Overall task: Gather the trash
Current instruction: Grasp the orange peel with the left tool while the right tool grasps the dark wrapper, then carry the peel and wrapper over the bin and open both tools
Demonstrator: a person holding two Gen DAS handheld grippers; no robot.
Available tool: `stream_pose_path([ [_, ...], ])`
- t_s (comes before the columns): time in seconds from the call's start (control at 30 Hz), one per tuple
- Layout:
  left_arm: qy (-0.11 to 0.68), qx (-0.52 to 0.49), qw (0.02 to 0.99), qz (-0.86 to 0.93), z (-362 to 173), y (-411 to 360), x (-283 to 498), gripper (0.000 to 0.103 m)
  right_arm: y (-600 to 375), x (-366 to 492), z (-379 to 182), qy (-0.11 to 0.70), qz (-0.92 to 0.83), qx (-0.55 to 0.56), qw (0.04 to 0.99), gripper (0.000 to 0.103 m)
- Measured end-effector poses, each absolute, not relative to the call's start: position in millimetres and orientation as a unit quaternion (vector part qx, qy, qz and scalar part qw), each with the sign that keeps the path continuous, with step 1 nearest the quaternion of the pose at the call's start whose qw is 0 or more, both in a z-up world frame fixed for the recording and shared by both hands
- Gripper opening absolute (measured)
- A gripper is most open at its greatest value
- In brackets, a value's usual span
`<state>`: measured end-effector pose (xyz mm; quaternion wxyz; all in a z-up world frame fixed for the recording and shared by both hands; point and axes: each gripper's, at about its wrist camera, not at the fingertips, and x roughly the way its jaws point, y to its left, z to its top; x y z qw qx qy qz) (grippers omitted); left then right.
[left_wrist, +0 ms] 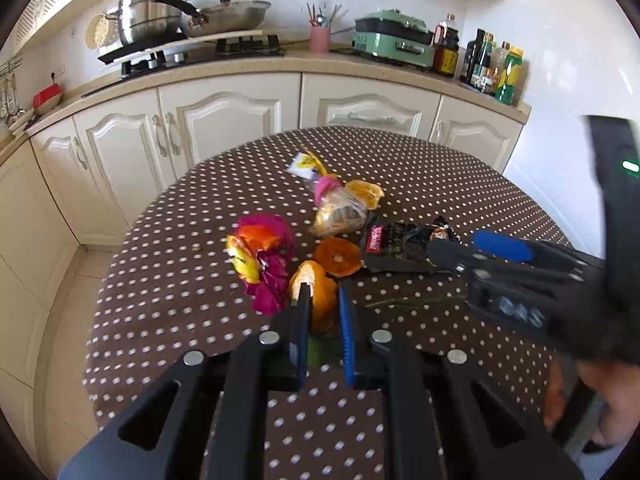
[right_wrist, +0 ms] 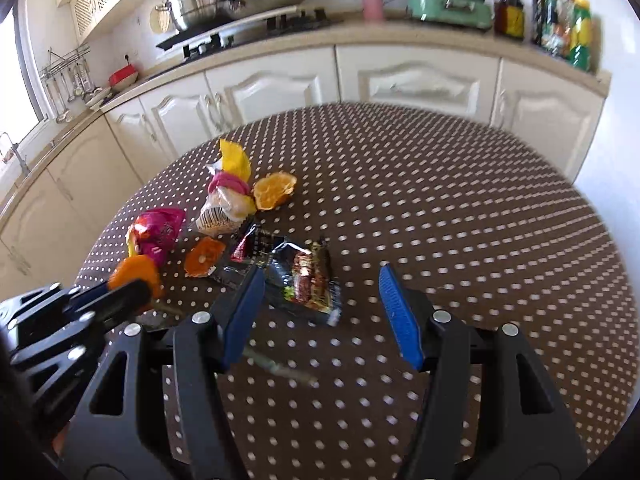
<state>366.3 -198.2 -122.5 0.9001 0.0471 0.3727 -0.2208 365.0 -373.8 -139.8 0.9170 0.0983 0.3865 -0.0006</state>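
Mid-collection: left gripper (left_wrist: pixel 324 300) clamped narrow on an orange peel (left_wrist: pixel 316 292) between its fingers, right gripper (right_wrist: pixel 320 300) spread wide just short of the black wrapper (right_wrist: pixel 304 280) ahead, probably needing a short advance, then closing.

Bright daylight floods the kitchen from a window (right_wrist: pixel 16 92) at left, blown out to white. Pale glare washes the polka-dot tablecloth (right_wrist: pixel 460 208) and the white wall tiles. Fisheye distortion bows the counter (left_wrist: pixel 240 66) (dark vignette at the corners). Motion blur smears the right gripper (left_wrist: pixel 480 248) and the table's far edge.
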Motion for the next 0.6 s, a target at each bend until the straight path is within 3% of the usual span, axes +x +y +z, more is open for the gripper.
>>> stream_pose_path([
  [0.07,0.370,0.040,0.901,-0.224,-119.9,-190.6,363.1,0.013,-374.6,375.2,-143.4,0.397,0.006,0.107,0.911,0.060],
  [0.1,0.370,0.038,0.901,-0.224,-119.3,-188.1,362.5,0.013,-375.1,379.1,-145.0,0.403,0.005,0.108,0.909,0.055],
  [0.13,0.370,0.036,0.901,-0.224,-118.7,-184.8,361.6,0.013,-375.0,382.7,-147.2,0.409,0.007,0.110,0.906,0.033],
  [0.2,0.371,0.036,0.900,-0.226,-118.0,-180.9,358.8,0.012,-372.1,384.0,-147.8,0.412,0.015,0.107,0.905,0.022],
  [0.33,0.367,0.024,0.899,-0.238,-112.6,-164.1,344.4,0.012,-364.4,363.2,-137.9,0.390,-0.001,0.081,0.917,0.017],
  [0.6,0.344,-0.013,0.907,-0.242,-98.2,-102.2,309.7,0.012,-327.8,297.5,-96.6,0.306,0.005,0.055,0.950,0.016],
])
